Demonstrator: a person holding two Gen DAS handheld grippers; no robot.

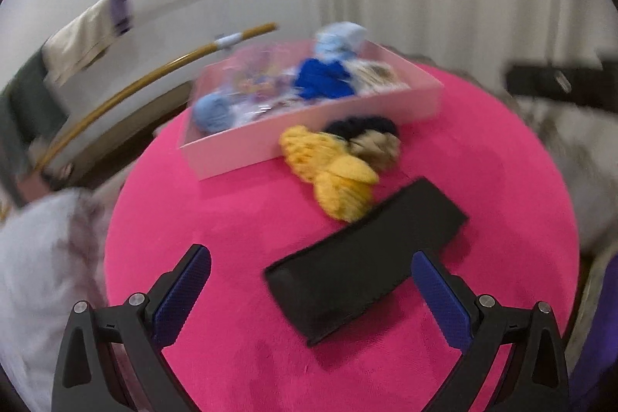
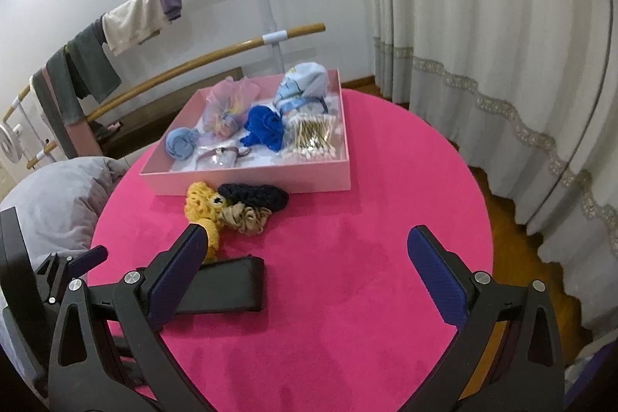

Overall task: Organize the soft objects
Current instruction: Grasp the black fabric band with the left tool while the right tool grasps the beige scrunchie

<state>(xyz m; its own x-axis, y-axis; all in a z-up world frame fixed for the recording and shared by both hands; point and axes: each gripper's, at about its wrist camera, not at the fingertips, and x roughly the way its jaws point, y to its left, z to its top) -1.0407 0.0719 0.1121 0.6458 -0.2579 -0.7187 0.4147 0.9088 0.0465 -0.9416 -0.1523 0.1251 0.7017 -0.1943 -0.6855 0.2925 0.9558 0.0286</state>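
We see both jaws spread and empty — left gripper (image 1: 311,263) above the black headband (image 1: 365,259), right gripper (image 2: 305,238) near the round pink table (image 2: 367,296), yellow scrunchie (image 2: 202,205) just before the far pink box (image 2: 251,180).

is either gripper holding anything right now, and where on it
Nothing is held. The left gripper and right gripper are both open, above the black band.

Surface: your round pink table (image 2: 347,296).
Far side: pink tray (image 2: 247,180).
Touching tray's near wall: yellow knit (image 2: 199,205), dark scrunchie (image 2: 255,195), beige scrunchie (image 2: 247,217), bunched together.
Nearest you: flat black band (image 2: 228,282).
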